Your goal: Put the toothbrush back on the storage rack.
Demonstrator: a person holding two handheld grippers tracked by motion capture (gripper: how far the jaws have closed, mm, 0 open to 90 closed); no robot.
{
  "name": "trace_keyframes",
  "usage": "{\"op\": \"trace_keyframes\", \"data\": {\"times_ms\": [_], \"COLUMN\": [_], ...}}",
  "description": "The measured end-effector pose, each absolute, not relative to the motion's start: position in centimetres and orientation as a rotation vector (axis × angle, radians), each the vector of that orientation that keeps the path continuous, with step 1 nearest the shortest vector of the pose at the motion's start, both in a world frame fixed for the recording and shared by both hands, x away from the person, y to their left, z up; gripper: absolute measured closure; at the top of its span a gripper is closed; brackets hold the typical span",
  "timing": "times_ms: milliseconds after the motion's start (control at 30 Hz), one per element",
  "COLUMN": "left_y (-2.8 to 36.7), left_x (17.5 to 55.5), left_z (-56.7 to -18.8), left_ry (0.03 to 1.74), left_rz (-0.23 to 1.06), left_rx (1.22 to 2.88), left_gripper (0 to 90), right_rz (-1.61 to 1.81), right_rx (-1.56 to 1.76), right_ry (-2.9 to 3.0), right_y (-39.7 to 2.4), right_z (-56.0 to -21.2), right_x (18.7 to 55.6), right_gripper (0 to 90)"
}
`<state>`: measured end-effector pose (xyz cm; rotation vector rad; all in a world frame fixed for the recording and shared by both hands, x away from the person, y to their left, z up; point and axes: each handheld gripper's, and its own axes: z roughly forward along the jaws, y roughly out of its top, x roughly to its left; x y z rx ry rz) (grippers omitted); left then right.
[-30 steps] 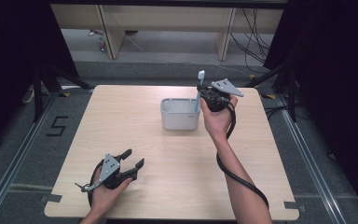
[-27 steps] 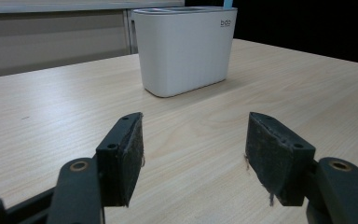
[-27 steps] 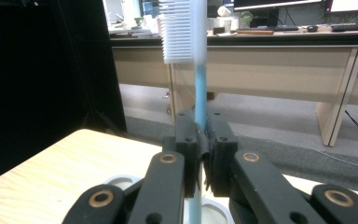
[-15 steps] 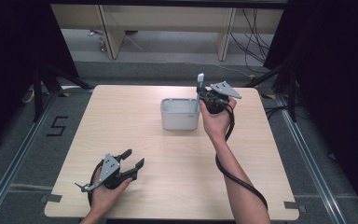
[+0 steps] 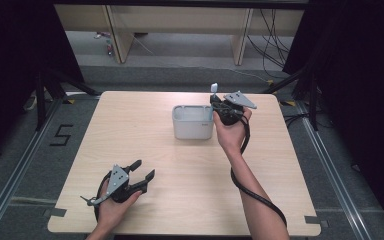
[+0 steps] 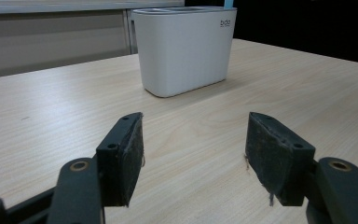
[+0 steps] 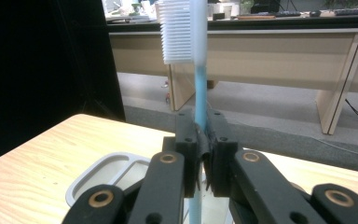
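Left gripper (image 5: 139, 176) at the near left of the pale wooden tabletop (image 5: 130, 135), resting low in the hand; jaws stand wide apart, nothing between the pads (image 6: 130, 154), bare wood grain showing through the gap

Mid-table, beyond it: a white oval plastic holder cup (image 5: 193, 122), upright, open at the top, well apart from the left gripper; in the left gripper view it stands straight ahead (image 6: 184, 49), small grey lettering near its rim

Right gripper (image 5: 215, 106) just beside the holder's right end, raised above the rim. Jaws pressed together on the handle of a light blue toothbrush with white bristles (image 7: 196, 84); the brush stands upright, head up, its handle running down between the pads and out of sight below. In the right gripper view the holder's grey rim (image 7: 81, 184) lies below and left of the jaws, so the handle tip looks to hang over or just outside the opening; cannot tell which

Judgement: step in hand is setting the toothbrush into the holder. Next move calls for centring the handle over an opening, lowering it straight, and only then parting the jaws; a release off-centre could tip the brush onto the table

Far: floor, desks and cables beyond the table edge
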<state>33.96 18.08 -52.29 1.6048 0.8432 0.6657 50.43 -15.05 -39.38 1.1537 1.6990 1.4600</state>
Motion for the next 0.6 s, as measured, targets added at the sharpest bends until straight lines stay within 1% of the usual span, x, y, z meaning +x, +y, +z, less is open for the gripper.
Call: {"op": "trace_keyframes", "data": {"times_ms": [600], "left_y": [18.09], "left_x": [33.98], "left_z": [-52.3], "left_ry": [0.843], "left_rz": [0.665], "left_rx": [1.602], "left_gripper": [36.4], "right_rz": [1.448], "right_rx": [1.183], "right_ry": [1.702], "right_y": [-15.08], "right_z": [-40.31], "right_x": [50.73], "right_gripper": [85.5]}}
